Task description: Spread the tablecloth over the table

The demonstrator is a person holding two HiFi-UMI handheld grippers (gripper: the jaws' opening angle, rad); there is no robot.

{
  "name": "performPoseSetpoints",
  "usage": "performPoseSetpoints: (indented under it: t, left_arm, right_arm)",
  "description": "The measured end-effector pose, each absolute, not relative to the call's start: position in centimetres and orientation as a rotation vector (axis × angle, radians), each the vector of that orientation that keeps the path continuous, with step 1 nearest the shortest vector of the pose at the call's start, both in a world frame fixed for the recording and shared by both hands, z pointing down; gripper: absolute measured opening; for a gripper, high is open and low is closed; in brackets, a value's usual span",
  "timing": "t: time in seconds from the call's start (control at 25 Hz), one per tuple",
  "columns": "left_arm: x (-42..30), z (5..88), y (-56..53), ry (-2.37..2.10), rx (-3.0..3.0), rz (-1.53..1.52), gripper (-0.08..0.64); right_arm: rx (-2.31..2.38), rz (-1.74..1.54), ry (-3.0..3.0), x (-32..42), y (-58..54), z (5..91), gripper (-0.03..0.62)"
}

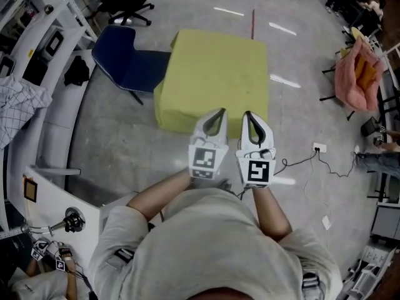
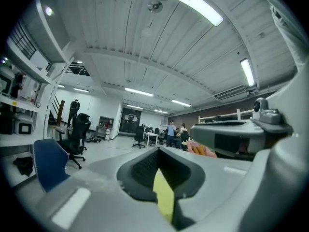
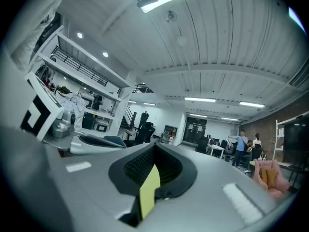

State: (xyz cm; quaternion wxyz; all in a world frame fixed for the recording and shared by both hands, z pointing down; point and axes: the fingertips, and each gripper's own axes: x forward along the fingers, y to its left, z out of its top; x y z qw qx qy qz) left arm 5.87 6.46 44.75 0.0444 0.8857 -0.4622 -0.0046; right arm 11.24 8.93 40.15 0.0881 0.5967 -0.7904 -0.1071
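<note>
I count one yellow tablecloth (image 1: 215, 74); two grippers, left gripper (image 1: 218, 112) and right gripper (image 1: 249, 114), jaws clamped on its near edge; one blue chair (image 1: 125, 58).

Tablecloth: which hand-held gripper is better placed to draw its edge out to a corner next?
Probably the right hand-held gripper. It and the left hand-held gripper are both shut on the near edge of the yellow tablecloth, side by side, but the right sits closer to its own corner.
</note>
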Motion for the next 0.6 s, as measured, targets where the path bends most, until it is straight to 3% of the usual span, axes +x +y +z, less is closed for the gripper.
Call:
performPoseSetpoints:
  t: [0.6]
  left_arm:
    - [12.6,43.1,7.5,-1.406,2.791,-0.015,0.020]
  right_arm:
    - [1.829,-0.315,-2.341,18.1,9.9,39.4,0.006]
